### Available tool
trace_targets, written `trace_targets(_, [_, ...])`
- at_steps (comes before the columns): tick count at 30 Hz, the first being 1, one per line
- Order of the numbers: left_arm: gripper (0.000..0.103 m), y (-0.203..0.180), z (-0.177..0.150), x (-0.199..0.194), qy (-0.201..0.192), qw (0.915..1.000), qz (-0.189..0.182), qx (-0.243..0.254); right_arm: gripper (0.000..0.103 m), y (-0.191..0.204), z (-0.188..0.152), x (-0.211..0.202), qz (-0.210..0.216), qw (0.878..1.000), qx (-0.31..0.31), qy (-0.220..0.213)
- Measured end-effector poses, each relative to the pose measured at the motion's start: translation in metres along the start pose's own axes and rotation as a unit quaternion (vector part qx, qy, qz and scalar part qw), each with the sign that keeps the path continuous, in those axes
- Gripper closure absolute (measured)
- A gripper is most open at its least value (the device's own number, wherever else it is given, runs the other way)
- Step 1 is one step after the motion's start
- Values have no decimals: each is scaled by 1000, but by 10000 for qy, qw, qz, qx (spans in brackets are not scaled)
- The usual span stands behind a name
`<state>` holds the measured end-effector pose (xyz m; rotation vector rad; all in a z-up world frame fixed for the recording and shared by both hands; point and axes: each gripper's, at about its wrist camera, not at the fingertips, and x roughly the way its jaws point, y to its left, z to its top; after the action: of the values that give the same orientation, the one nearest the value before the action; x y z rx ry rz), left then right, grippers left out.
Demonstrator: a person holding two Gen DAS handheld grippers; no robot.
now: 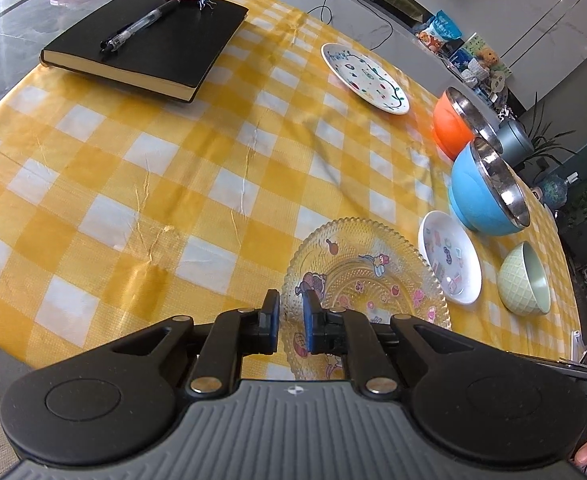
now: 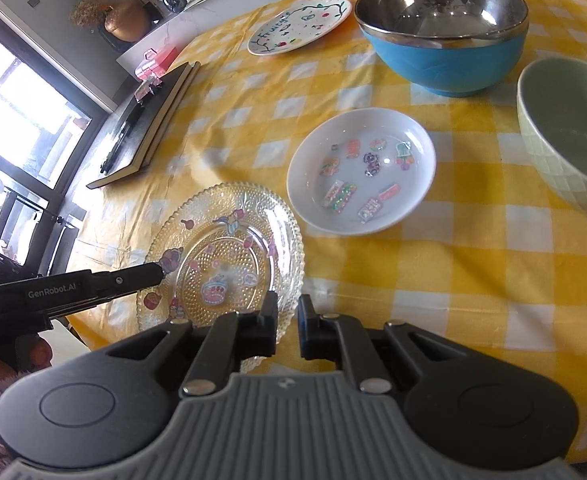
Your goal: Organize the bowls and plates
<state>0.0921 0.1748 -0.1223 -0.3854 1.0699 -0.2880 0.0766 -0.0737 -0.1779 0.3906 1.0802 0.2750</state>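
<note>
A clear glass plate (image 1: pixel 365 280) (image 2: pixel 229 256) with cartoon stickers lies near the front edge of the yellow checked table. My left gripper (image 1: pixel 291 316) is shut on its left rim, and its tip (image 2: pixel 153 272) shows in the right wrist view. My right gripper (image 2: pixel 288 316) is shut on the plate's near right rim. Just right of the plate stands a small white dish (image 1: pixel 449 258) (image 2: pixel 361 172) with stickers. Beyond it are a pale green bowl (image 1: pixel 527 280) (image 2: pixel 569 132), a blue steel-lined bowl (image 1: pixel 481 196) (image 2: pixel 445 56), an orange bowl (image 1: pixel 451 120) and a white painted plate (image 1: pixel 363 78) (image 2: pixel 299 26).
A black notebook (image 1: pixel 145 44) (image 2: pixel 145 120) with a pen (image 1: pixel 141 26) on it lies at the far left of the table. Toys and snack packets (image 1: pixel 445 32) sit on a counter behind. The table's near edge is close under both grippers.
</note>
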Motion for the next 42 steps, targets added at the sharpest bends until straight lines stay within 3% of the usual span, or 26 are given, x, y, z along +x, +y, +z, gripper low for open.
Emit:
trace_targets(6, [89, -1, 0, -2, 2, 10000, 75, -10, 90, 3, -1, -2, 0, 9999, -100, -35])
trace_targets(11, [86, -10, 1, -14, -126, 9990, 300, 318, 79, 7, 0, -9, -25, 9996, -235, -151])
trace_targets(13, [78, -15, 3, -20, -224, 9977, 450, 452, 73, 11, 0, -16, -51, 9988, -383, -315])
trace_targets(19, [76, -28, 16, -37, -538, 9932, 707, 750, 64, 26, 14, -37, -190, 9935, -783, -803])
trace_targets(22, [76, -32, 30, -42, -713, 9925, 661, 739, 56, 29, 28, -42, -199, 9921, -819, -924])
trace_targets(26, [76, -37, 53, -43, -884, 9915, 625, 722, 56, 30, 51, -41, -203, 9918, -781, -987])
trace_targets(31, [76, -44, 86, -32, -826, 9938, 402, 633, 56, 27, 87, -31, -132, 9944, -503, -919])
trace_targets(42, [69, -55, 161, 36, -799, 9959, 14, 435, 62, 11, 197, 8, -226, 9969, 128, -749])
